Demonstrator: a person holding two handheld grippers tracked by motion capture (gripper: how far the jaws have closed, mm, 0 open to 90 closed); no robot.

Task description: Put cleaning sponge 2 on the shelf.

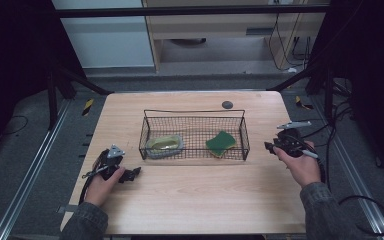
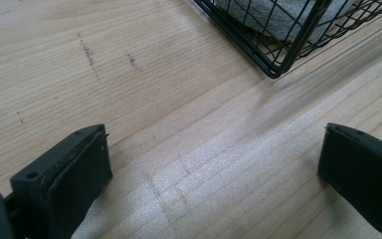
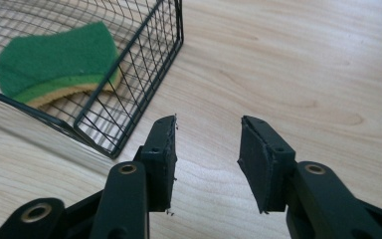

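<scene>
Table [image 1: 195, 195] bears a wire basket [image 1: 194, 114] holding the green sponge [image 1: 220, 143]. Left gripper [image 1: 133, 173] rests gaping; right gripper [image 3: 206, 149], narrowed but empty, sits beside the basket and could snag its wire when reaching in.

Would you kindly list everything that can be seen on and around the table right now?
wire basket: one, black, middle of the table toward the far side.
green sponge: one, green over a yellow layer, right end of the basket.
grey sponge: one, grey with a yellowish top, left end of the basket.
round cap: one, dark grey, set in the table beyond the basket.
table: one, light wood, bare in front of the basket.
left claw: one, black, on the table near the basket's left front corner, jaws wide apart, nothing between them.
right claw: one, black, right of the basket, jaws with a gap between them, nothing between them.
</scene>
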